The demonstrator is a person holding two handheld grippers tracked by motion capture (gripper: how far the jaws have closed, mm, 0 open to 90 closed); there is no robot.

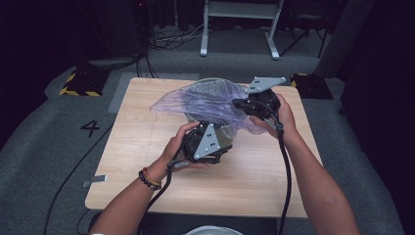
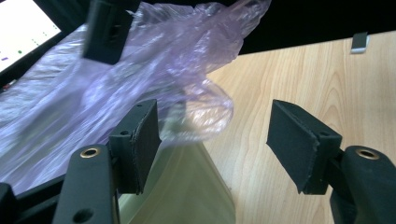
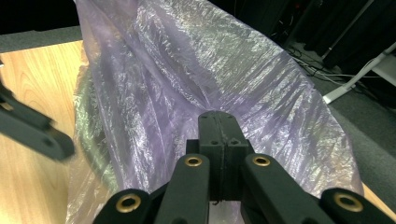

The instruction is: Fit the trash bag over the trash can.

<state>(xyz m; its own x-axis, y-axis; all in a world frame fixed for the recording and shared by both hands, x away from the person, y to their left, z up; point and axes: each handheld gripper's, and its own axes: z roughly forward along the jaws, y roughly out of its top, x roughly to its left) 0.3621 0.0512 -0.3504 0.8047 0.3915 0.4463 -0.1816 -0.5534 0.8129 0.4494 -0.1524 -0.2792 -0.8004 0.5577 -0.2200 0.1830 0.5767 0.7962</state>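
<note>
— Plastic first: where did the purple bag (image 1: 210, 100) sit from the high view, and why there?

— It was draped over a pale green bin (image 1: 226, 134) standing at the middle of the desk (image 1: 147, 161), toward the far side. I'd judge it was being fitted as a liner. The right gripper (image 1: 240, 103) held the bag's far right edge up, apparently to keep the film taut, while the left gripper (image 1: 220, 142) sat at the bin's near side.

— And from the left gripper view?

— Its fingers (image 2: 142, 140) stood spread with nothing pinched. The bag's loose, curled edge (image 2: 205, 112) hung just beyond them, above the bin's wall (image 2: 187, 186), so I'd say they were lined up to catch that edge. The other gripper's black tip (image 2: 105, 30) showed far left, on the film.

— The right gripper view?

— Its fingers (image 3: 219, 140) were pressed together on a fold of the bag (image 3: 224, 70), which fanned out away from them. The bin's rim (image 3: 86, 126) showed dimly through the plastic at left; that grip probably anchored one side.
</note>
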